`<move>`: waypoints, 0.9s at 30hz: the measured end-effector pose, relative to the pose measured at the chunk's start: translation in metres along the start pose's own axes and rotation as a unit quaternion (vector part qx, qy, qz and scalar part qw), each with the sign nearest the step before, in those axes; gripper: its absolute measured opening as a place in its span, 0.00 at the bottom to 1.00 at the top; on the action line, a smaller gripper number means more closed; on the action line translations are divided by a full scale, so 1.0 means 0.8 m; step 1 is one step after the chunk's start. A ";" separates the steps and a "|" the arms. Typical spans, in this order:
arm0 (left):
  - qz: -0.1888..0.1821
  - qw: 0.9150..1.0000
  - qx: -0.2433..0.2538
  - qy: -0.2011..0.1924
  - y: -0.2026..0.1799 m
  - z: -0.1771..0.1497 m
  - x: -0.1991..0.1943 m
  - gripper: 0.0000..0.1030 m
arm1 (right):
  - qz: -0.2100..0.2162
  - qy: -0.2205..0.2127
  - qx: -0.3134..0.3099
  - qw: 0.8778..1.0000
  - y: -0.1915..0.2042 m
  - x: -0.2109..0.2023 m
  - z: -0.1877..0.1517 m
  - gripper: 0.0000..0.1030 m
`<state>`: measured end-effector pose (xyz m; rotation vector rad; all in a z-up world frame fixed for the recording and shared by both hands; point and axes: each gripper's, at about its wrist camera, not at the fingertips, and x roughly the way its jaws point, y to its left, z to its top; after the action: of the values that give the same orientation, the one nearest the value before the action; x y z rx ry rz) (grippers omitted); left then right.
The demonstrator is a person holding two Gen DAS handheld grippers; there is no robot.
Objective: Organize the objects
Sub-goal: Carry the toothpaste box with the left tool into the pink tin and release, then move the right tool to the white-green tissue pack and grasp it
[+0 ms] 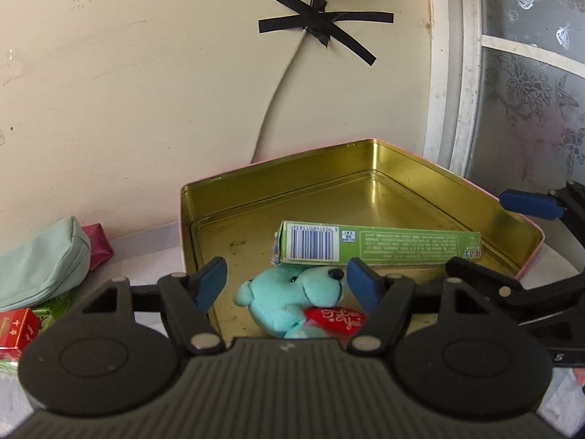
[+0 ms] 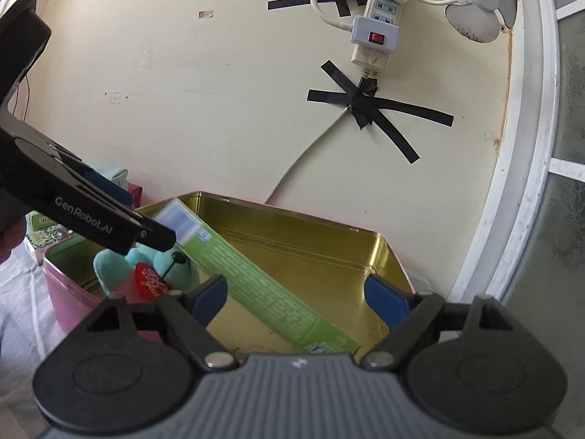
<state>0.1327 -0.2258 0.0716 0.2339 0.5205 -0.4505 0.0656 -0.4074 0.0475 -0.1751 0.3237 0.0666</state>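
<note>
the open tin [image 1: 369, 197], gold inside and pink outside, stands against the wall and already holds two things. the green carton [image 1: 376, 247] lies flat on the tin floor, long and narrow, with its barcode end toward 9 o'clock in the left wrist view. the teal plush bear [image 1: 289, 301] lies just in front of it at 6 o'clock, touching or almost touching the carton, with a red heart [image 1: 334, 320] on its chest.

the left gripper [image 1: 287, 283] has its jaws moderately apart, and the bear's head is seen between them, but the pads do not press on it. the right gripper [image 2: 296, 298] stands wide, above the near end of the carton, holding nothing.

outside the tin, at 9 o'clock in the left wrist view, there wait a mint pouch [image 1: 42, 267], a pink box [image 1: 97, 245] behind it and a red box [image 1: 16, 333] nearer to the camera.

i think the pouch is soft and light; it will sag, so it is better to pinch it across the middle of its body. the small boxes look like stiff, light cardboard, so a grip on two flat opposite faces should hold, without much squeeze because the walls may dent. the bear is soft and forgives any grip.
</note>
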 end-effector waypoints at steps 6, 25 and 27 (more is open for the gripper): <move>0.033 0.999 -0.015 0.006 0.012 -0.014 -0.021 0.73 | -0.006 -0.029 0.074 0.997 0.012 -0.034 -0.003 0.83; 0.108 0.992 -0.071 -0.010 0.103 -0.108 -0.098 0.78 | 0.012 -0.016 0.220 0.975 0.128 -0.081 -0.036 0.82; 0.124 0.989 -0.081 -0.001 0.119 -0.122 -0.097 0.78 | 0.021 -0.003 0.207 0.978 0.146 -0.077 -0.036 0.82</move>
<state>0.0760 -0.0833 0.0393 0.1396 0.5149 -0.1652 -0.0125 -0.3001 0.0215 0.2445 0.3288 0.0402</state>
